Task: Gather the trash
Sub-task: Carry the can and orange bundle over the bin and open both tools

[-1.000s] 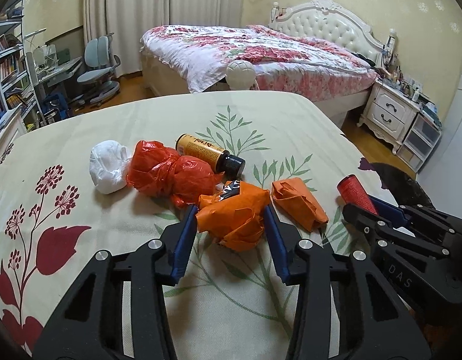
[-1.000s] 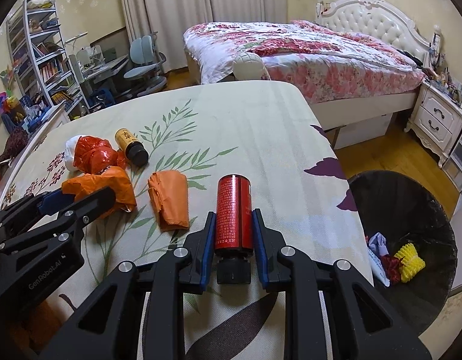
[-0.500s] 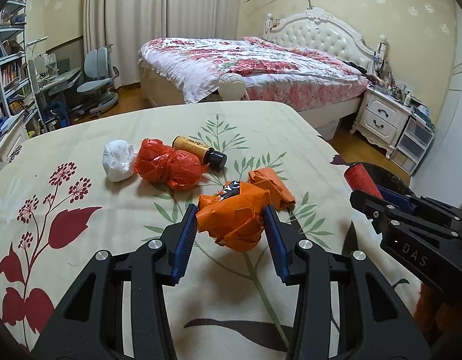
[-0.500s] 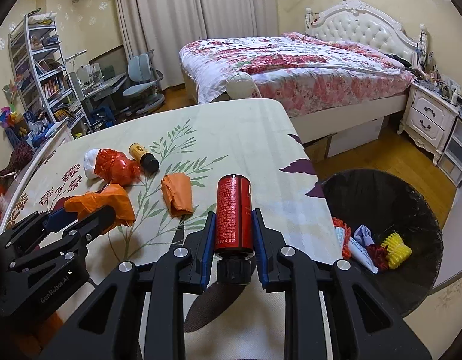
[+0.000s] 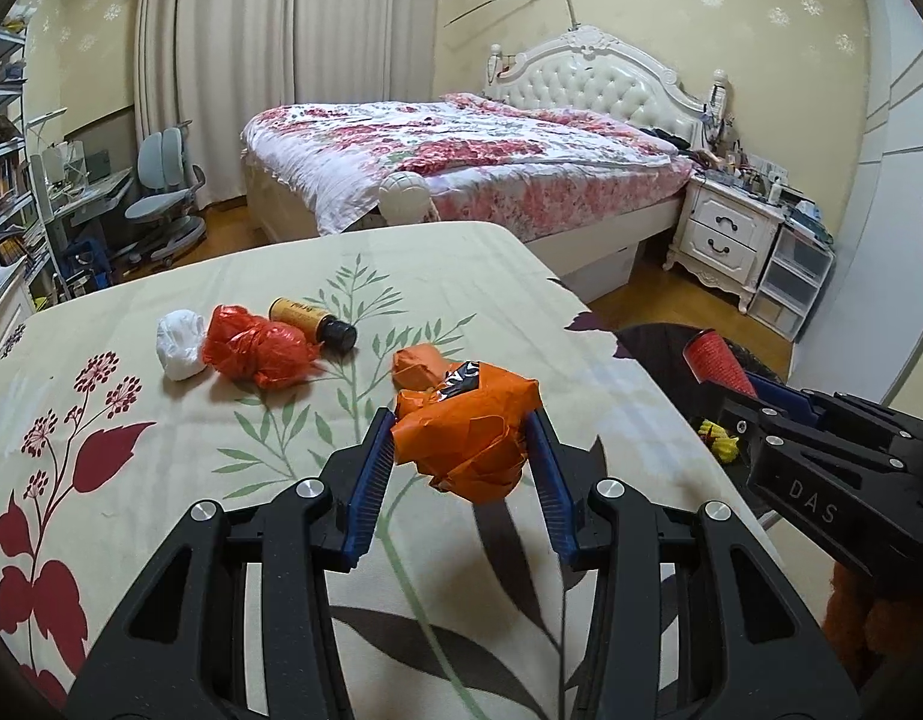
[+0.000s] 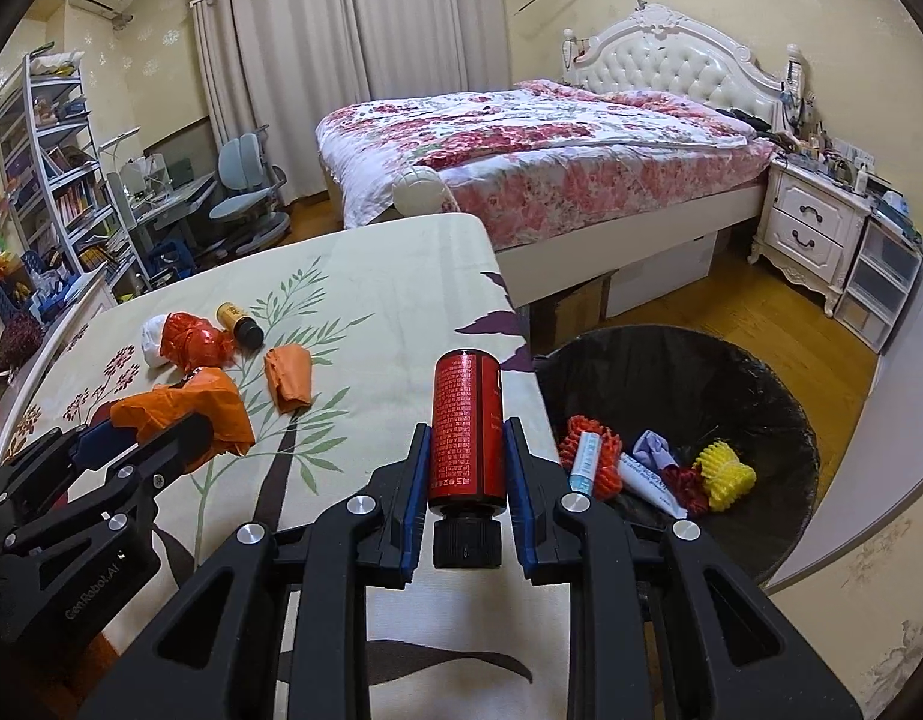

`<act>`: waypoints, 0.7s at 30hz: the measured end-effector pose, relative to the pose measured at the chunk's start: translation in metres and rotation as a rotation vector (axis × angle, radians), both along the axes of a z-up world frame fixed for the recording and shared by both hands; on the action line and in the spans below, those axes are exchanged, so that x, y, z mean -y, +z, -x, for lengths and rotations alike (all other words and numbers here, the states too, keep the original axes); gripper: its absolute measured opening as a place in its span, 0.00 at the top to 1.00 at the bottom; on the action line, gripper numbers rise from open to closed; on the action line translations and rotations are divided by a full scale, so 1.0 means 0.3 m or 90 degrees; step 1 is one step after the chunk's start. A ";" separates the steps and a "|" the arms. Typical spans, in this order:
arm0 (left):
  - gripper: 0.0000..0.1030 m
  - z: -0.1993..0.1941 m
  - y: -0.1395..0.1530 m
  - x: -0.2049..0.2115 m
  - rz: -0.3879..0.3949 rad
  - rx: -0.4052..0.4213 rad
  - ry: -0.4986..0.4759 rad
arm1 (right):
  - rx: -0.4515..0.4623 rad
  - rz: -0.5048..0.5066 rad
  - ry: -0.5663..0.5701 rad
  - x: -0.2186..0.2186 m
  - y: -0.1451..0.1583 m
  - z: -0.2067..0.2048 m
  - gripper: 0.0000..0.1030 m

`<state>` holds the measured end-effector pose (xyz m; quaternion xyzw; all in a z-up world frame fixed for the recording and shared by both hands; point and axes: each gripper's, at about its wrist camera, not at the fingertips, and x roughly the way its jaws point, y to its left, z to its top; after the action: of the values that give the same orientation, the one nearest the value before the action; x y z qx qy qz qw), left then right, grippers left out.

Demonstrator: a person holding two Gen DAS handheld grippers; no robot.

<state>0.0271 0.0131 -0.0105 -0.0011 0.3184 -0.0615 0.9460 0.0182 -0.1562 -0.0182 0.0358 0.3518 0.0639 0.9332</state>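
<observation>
My left gripper [image 5: 461, 429] is shut on a crumpled orange wrapper [image 5: 470, 438] and holds it above the floral table; it also shows in the right wrist view [image 6: 185, 405]. My right gripper [image 6: 464, 438] is shut on a red bottle [image 6: 466, 426], cap toward the camera, near the table's right edge beside the black bin [image 6: 689, 384]. On the table lie a folded orange wrapper [image 6: 288, 377], a red plastic bag [image 5: 254, 351], a white wad [image 5: 179, 342] and a yellow bottle with a black cap [image 5: 311, 321].
The bin [image 5: 659, 354] stands on the wooden floor right of the table [image 5: 221, 276] and holds several pieces of trash [image 6: 722, 474]. A bed [image 6: 551, 138] is behind, a nightstand [image 6: 815, 222] at the right, shelves and a desk chair [image 6: 245, 180] at the left.
Both grippers have lifted with their loads and moved right, toward the bin. The table items look farther away and more of the bin's inside shows.
</observation>
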 end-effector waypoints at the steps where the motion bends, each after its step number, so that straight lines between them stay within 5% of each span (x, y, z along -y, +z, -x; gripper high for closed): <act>1: 0.58 -0.007 0.003 0.017 0.000 0.001 -0.005 | 0.003 0.004 -0.008 0.014 0.004 -0.001 0.76; 21: 0.58 -0.192 0.009 0.353 -0.015 0.003 -0.095 | 0.013 0.016 -0.123 0.279 -0.016 -0.081 0.76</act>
<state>0.0846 -0.0929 -0.0078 0.0339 0.3164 -0.1280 0.9393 0.0426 -0.2398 -0.0230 0.0572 0.3377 -0.0308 0.9390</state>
